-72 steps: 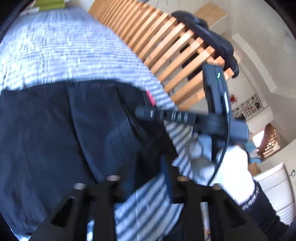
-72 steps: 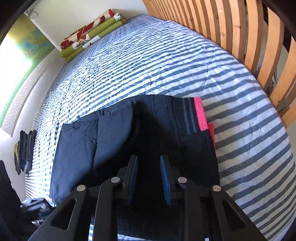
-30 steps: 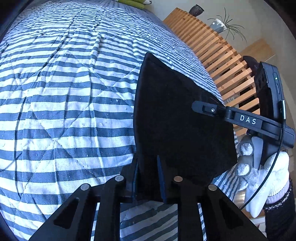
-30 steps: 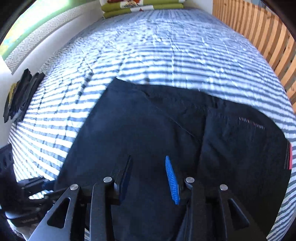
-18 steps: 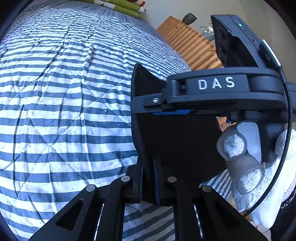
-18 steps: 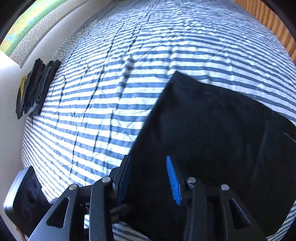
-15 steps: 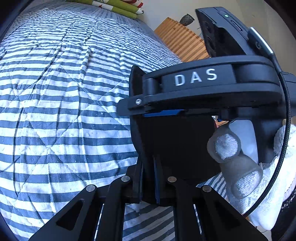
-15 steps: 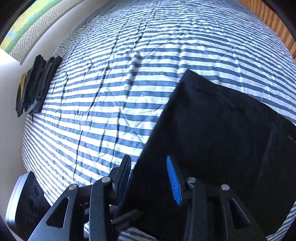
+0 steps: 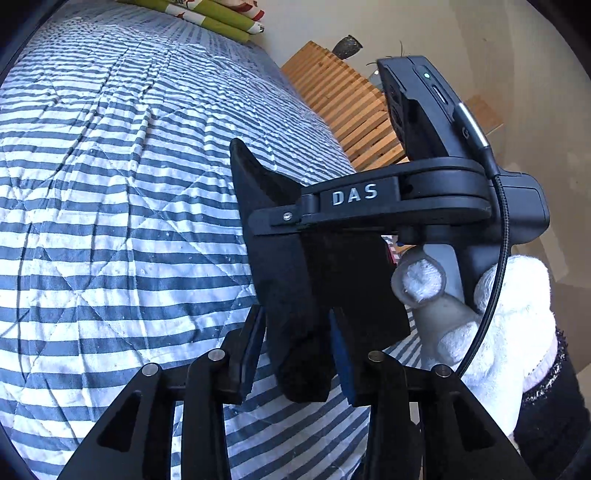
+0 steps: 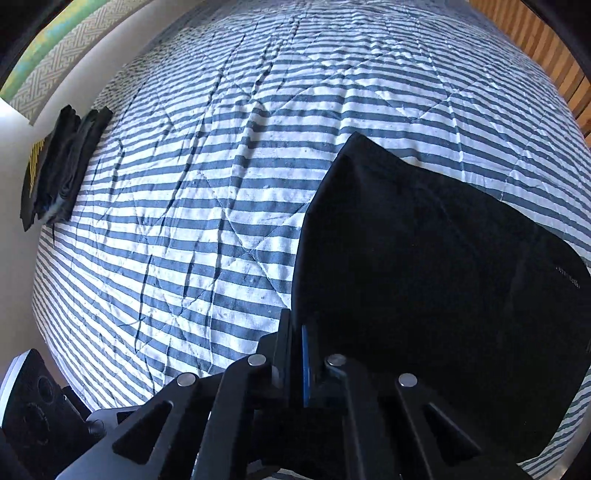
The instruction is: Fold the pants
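Pinching pants [image 10: 424,277] edge — right gripper [image 10: 295,354] fingers together; left gripper [image 9: 295,347] fingers opening, fold between.

Striped quilt [image 10: 207,206] bare across its middle and toward its far edge: free passage there. Pants [image 10: 424,280] cover its near right part. Dark folded stack [image 10: 59,166] sits at its left edge by the wall. Rolled cushions [image 9: 207,14] line the far edge. Slatted wooden rail [image 9: 343,107] closes the right edge. In the left view the right gripper [image 9: 280,221] and gloved hand [image 9: 491,317] crowd the near right corner.
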Tool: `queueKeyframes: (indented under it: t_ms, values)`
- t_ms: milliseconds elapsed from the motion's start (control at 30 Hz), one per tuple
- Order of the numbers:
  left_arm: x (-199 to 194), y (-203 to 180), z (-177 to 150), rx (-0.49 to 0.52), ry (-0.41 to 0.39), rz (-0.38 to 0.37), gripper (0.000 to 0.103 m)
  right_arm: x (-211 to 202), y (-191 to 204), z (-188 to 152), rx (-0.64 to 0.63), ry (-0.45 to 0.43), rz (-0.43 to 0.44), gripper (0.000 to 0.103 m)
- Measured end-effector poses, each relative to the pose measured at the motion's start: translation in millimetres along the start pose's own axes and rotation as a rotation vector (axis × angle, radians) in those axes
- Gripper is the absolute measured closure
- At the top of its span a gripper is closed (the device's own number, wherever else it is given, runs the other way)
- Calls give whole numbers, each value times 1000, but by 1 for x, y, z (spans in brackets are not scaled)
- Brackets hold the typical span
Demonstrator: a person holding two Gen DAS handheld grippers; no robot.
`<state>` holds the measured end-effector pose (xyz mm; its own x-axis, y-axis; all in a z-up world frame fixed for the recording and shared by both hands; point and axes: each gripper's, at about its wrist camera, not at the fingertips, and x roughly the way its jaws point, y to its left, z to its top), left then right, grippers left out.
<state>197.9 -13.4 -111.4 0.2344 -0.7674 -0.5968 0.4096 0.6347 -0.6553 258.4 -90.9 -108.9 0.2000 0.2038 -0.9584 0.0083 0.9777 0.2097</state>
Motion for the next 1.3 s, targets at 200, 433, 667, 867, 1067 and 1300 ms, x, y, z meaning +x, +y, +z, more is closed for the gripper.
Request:
queueKeyframes:
  t_ms: [200,433,667,867,1067,1300]
  values:
    - [-10,-2,3,14,-4,-36,65,-49,-30,-12,52,-102,79,100]
    - [9,-30,5,60,25,-90,59,-104,-96,-49,144,-208,102,100]
    - [63,-73,-6,164,136,-90,59,-140,-200,-88,336,-310,130,100]
    - [122,-114,-6,235,205,-105,59,-157,-279,-132,468,-374,95,100]
    - [185,-139,-11,302,264,-75,59,-125,-346,-161,585,-325,63,100]
    - [218,-130,-12,286,313,-23,59,-102,-354,-159,535,-267,-106,91]
